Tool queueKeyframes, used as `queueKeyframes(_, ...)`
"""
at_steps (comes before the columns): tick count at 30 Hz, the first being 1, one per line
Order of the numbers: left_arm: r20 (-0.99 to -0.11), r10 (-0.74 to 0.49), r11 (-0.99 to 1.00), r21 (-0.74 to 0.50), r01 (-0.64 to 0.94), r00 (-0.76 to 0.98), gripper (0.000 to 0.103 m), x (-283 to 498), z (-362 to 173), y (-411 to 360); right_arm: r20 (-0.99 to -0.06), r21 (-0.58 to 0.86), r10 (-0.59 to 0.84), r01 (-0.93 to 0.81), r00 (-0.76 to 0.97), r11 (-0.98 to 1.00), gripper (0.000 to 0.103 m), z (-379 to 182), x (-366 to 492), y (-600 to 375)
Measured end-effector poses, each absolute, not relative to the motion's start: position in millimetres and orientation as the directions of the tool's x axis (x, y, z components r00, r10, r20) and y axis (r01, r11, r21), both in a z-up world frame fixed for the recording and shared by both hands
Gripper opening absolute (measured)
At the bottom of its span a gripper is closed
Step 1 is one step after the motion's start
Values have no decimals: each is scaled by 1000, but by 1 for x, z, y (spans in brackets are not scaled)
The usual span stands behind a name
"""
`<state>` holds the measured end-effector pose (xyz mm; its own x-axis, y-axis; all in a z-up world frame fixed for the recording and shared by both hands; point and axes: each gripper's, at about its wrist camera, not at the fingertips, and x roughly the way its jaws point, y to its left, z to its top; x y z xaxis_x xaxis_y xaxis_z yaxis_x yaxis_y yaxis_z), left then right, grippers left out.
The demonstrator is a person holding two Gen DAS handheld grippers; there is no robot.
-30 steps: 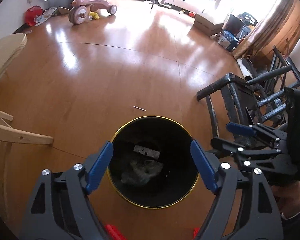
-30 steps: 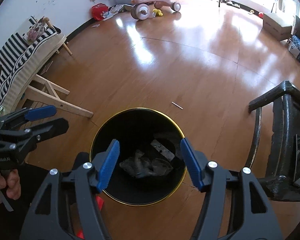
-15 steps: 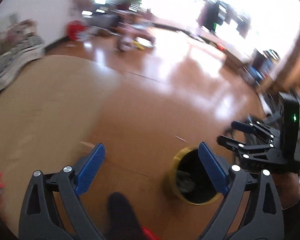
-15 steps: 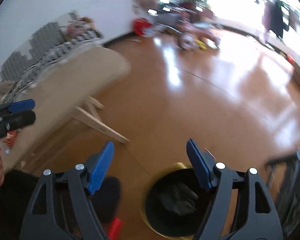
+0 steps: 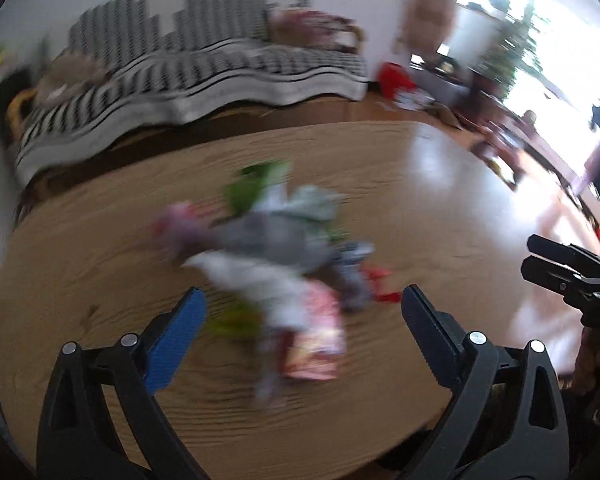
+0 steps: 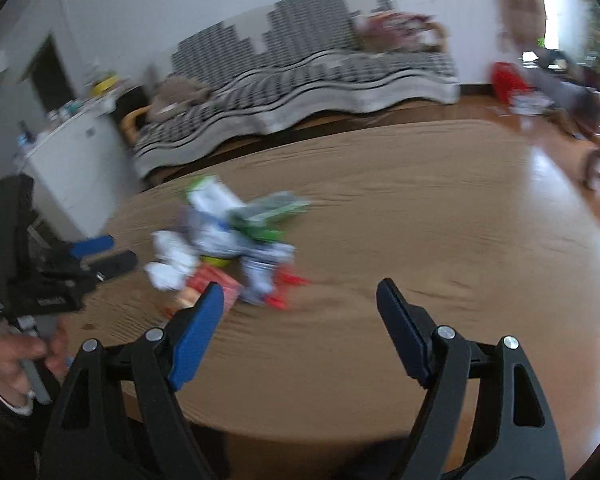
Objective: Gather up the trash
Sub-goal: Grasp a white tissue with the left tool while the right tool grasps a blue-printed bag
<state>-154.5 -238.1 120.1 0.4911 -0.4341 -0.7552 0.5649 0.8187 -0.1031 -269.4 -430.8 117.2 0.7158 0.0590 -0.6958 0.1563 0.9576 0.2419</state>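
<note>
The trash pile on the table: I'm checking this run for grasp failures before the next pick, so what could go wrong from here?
1. The trash pile is a tangle of overlapping wrappers, so the open left gripper may drag several along or drop some.
2. Both views are motion-blurred; aiming while swinging may miss.
3. The open right gripper is close beside the left, so both reaching in could collide.

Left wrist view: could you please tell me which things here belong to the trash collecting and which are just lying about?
For the job:
- pile of wrappers
- left gripper, open
- right gripper

Lying about:
- wooden table
- striped sofa
- red bag
</note>
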Motion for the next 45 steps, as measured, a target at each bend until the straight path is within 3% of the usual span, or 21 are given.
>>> queueKeyframes(5,-759,-444,838,-162,522,477,95,-126,97,-204,-716,275,152,74,681,959,76,101,-193,-385)
queueKeyframes(14,-747,-535,806,-312,502,394,95,-95,76,-211,-727,370,246,64,641,927,75,69,-128,-382)
queueKeyframes(24,-738,-584,799,-449,400,338,95,-56,44,-202,-751,399,315,18,580,917,63,42,-92,-377)
queueKeyframes(29,-727,-612,783,-506,361,310,93,-47,32,-199,-760,402,329,8,561,915,45,33,-83,-373)
queueKeyframes(31,-726,-625,772,-518,369,287,77,-48,28,-204,-759,404,333,3,559,915,35,31,-82,-371)
queueKeyframes(32,-728,-629,766,-521,375,274,71,-50,27,-207,-760,396,326,3,562,918,33,32,-83,-369)
queueKeyframes(34,-723,-645,751,-540,381,248,44,-51,25,-211,-762,370,309,-9,569,929,30,35,-87,-365)
queueKeyframes(37,-725,-640,755,-530,388,254,21,-55,31,-211,-754,336,283,-22,592,942,27,44,-94,-360)
queueKeyframes(45,-665,-669,739,-545,396,333,18,-73,69,-187,-696,319,268,-48,666,946,26,76,-121,-360)
